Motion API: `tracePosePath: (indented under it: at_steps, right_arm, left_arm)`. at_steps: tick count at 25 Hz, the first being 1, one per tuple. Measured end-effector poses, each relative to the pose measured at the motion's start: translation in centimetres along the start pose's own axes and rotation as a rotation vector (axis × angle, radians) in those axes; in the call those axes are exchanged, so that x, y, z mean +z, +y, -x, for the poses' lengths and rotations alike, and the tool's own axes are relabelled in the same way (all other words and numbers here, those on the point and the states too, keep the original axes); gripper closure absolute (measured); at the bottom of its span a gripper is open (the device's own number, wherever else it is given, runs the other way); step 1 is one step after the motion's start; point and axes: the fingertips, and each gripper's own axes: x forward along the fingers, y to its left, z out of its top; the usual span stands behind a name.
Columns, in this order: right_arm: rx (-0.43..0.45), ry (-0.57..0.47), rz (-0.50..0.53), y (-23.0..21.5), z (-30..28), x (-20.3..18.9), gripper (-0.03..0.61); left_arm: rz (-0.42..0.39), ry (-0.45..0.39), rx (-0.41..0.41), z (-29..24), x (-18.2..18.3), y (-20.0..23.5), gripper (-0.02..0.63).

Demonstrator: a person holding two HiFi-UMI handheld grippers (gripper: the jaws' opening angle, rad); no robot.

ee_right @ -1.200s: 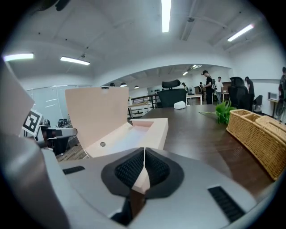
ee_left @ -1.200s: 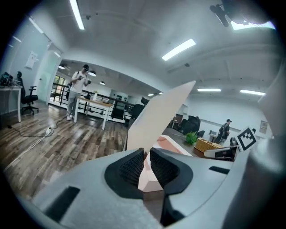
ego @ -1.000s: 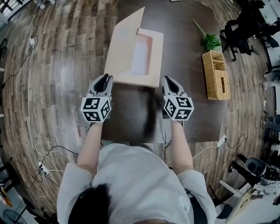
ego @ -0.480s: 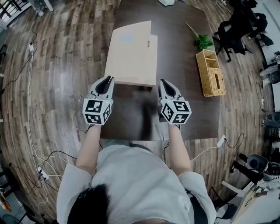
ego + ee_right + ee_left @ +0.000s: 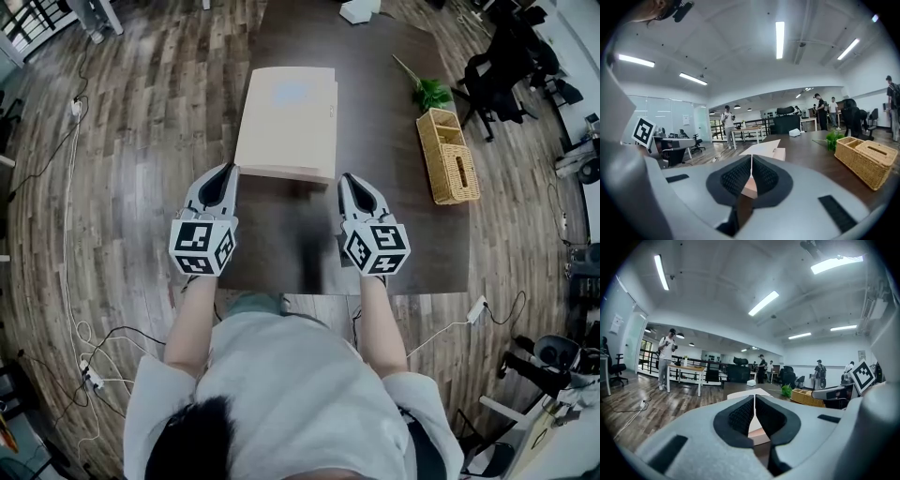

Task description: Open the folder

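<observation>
The flat beige cardboard folder [image 5: 286,122] is lying shut, upper centre, on the dark table [image 5: 403,225]. The left gripper [image 5: 223,176] and right gripper [image 5: 350,184] are hovering just below it, jaws together, empty. Closed tips risk shoving it away.

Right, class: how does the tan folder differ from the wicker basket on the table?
The folder is smooth-faced and broad; the basket is woven and narrower. The folder lies on the left of the table; the basket sits near its right edge. Both are tan and rectangular.
</observation>
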Motion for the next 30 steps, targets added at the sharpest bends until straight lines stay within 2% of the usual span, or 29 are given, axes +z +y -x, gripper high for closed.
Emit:
tracePosePath:
  at_steps: [5,15,21,30]
  right_arm:
    - [-0.002,-0.063,0.052,1.7,2.4,1.7,0.566]
    - [-0.005,-0.169,0.091,4.2,7.4,5.2,0.566]
    - [-0.013,-0.209,0.134,5.8,10.0,6.3,0.566]
    - [-0.041,-0.279,0.147,6.7,13.9,7.7,0.566]
  left_arm:
    - [-0.003,-0.047,0.006,2.6,1.6,-0.5,0.598]
    - [-0.019,-0.135,0.01,7.3,4.7,-2.2,0.598]
    - [-0.026,-0.18,0.023,9.8,6.2,-3.0,0.598]
    - [-0.037,-0.223,0.014,12.7,7.5,-4.7,0.598]
